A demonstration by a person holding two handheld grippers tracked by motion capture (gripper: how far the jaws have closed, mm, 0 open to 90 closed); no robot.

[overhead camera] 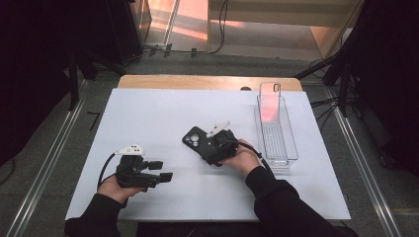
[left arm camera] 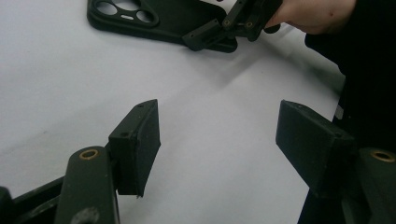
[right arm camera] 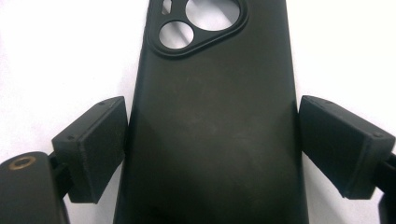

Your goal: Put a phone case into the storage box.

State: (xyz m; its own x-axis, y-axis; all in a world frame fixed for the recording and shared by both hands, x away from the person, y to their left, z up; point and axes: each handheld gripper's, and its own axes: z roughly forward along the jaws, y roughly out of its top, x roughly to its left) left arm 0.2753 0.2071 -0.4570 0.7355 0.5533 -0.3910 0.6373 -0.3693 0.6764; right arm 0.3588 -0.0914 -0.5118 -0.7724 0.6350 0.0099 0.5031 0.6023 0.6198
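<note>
Left half of the white sheet [overhead camera: 148, 113]: lay bare, open for passage from the far edge to the near one.
Middle of the sheet: the black phone case [overhead camera: 193, 139] lay flat there, with the right gripper [overhead camera: 210, 148] astride it, its jaws at the long edges [right arm camera: 210, 140].
Near-left corner: the left gripper [overhead camera: 165, 177] sat there, jaws spread wide over bare sheet [left arm camera: 219, 154].
Gap between the two grippers: bare sheet, wide enough to pass.
Right side: a clear bin [overhead camera: 276, 133] stood upright along the edge, a clear phone case [overhead camera: 270, 101] propped at its far end.
Strip between black case and bin: narrow but free.
</note>
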